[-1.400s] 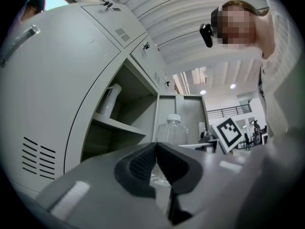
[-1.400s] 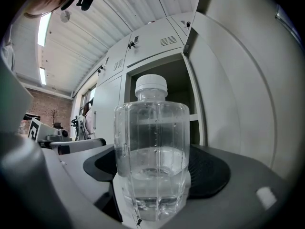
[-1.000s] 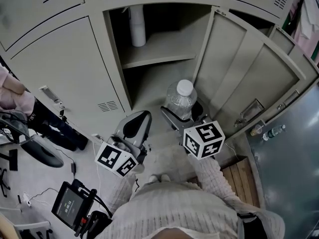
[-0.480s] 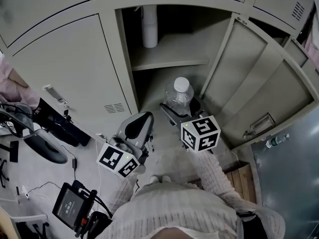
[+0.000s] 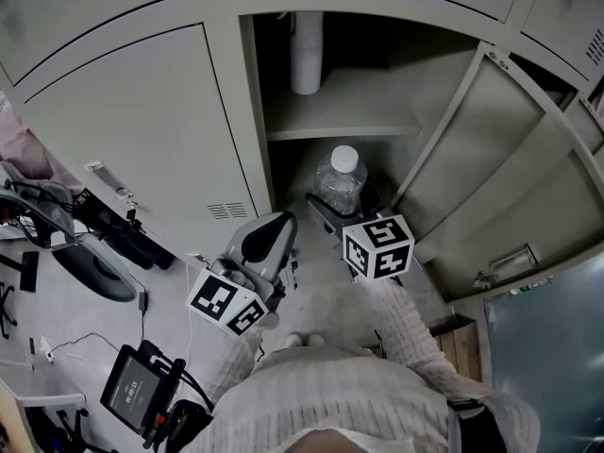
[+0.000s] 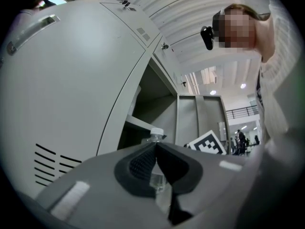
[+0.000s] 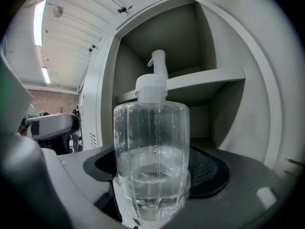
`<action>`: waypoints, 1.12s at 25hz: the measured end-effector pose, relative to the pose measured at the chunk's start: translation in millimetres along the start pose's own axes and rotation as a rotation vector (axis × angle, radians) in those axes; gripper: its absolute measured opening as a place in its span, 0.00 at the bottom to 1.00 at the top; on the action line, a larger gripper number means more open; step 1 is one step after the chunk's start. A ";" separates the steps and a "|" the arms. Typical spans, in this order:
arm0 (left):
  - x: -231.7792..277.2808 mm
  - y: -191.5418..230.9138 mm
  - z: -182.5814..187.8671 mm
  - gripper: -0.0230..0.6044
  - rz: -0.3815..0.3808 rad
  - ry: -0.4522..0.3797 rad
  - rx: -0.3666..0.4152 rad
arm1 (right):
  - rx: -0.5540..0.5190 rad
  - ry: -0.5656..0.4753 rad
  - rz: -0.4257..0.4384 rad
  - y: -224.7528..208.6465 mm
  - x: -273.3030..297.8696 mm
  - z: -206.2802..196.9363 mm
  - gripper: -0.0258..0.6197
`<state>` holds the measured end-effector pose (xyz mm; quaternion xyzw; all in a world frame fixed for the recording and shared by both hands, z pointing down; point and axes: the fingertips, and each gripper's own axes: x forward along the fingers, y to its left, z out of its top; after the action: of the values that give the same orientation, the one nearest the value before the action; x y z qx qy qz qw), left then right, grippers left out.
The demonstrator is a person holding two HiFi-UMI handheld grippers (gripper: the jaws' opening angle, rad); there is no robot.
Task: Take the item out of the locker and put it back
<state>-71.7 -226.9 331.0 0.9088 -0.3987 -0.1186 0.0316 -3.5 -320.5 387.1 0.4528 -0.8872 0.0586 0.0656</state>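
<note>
Bottle [image 7: 151, 128] nearer the locker's [image 5: 251, 130] lower compartment, part-full of water, clamped in right tool [image 7: 155, 174], left tool [image 6: 155, 151] clenched empty

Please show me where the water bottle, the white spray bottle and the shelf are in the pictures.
water bottle [image 7: 151, 147], right gripper view, on its clear body.
white spray bottle [image 5: 306, 64], head view, on its white body.
shelf [image 5: 366, 116], head view, on its bare top.

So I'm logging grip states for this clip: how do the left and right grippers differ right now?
The right gripper has its fingers clamped on the clear water bottle, while the left gripper has its fingers closed together on nothing. The right gripper reaches toward the open locker; the left gripper hangs back by the closed door beside it. Both carry a marker cube.
</note>
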 end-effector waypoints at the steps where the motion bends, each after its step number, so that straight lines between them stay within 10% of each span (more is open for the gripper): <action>1: 0.6 1.6 -0.3 0.05 0.002 0.001 -0.003 | 0.001 0.005 0.000 -1.5 3.2 -1.5 0.70; 28: 24.9 19.7 -15.7 0.05 -0.030 0.048 -0.020 | -0.029 -0.018 -0.027 -46.0 80.8 -1.0 0.70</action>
<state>-65.8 -259.1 344.5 0.9169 -0.3830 -0.1012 0.0484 -13.1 -411.4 403.8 0.4643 -0.8824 0.0406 0.0651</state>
